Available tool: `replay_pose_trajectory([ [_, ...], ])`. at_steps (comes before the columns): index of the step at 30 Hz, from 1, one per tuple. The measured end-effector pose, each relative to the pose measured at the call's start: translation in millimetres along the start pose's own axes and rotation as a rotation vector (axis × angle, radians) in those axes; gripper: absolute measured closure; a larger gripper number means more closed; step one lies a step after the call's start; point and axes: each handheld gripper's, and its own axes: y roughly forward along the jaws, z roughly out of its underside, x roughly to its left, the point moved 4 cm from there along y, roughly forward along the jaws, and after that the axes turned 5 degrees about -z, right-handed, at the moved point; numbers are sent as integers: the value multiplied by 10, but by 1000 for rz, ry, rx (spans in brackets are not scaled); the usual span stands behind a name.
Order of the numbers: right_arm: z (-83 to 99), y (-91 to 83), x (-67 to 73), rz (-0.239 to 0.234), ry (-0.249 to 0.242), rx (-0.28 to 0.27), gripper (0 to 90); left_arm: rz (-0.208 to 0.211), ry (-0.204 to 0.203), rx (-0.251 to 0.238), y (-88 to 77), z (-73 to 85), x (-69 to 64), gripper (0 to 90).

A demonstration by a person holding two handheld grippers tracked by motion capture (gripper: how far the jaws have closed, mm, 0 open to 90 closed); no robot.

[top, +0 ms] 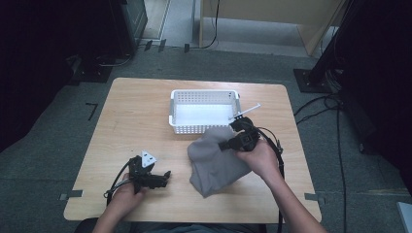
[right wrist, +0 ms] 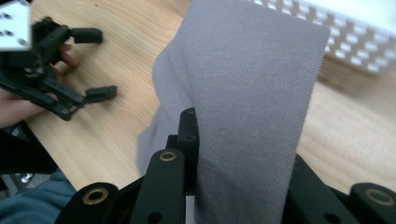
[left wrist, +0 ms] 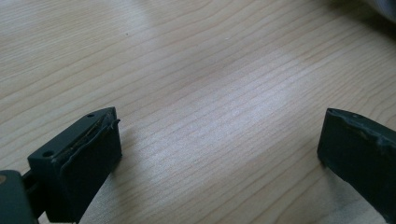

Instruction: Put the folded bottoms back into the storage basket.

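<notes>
Grey cloth (top: 216,158) pinched, not yet in the white basket (top: 204,112).
My right claw (right wrist: 196,140) grips it just before the basket — left claw (top: 156,178) spread, idle on the counter (top: 136,116).

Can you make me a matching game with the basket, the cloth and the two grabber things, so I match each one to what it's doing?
Things:
1. white basket
2. grey cloth
3. left gripper
4. right gripper

States:
A. jaws wide apart over bare wood of the table
B. pinched and partly lifted, the rest lying on the table
C. standing empty at the far side of the table
D. clamped on fabric

Pairs: 1-C, 2-B, 3-A, 4-D
</notes>
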Motion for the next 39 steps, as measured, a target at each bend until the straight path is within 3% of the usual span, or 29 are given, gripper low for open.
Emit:
replay_pose_trajectory([
  [13,-453,-259,194,-8,-59,-18,758,0,7,5,-3,2,5,0],
  [22,-928,-502,152,-11,-49,-96,759,1,7,5,-3,2,4,0],
  [29,-1322,-485,-19,25,-27,-117,758,0,8,5,-3,2,5,0],
  [33,-1533,-399,-123,23,11,-122,758,1,6,4,-3,2,4,0],
  [39,-1821,-257,-164,14,42,-147,758,2,5,4,-3,2,5,0],
])
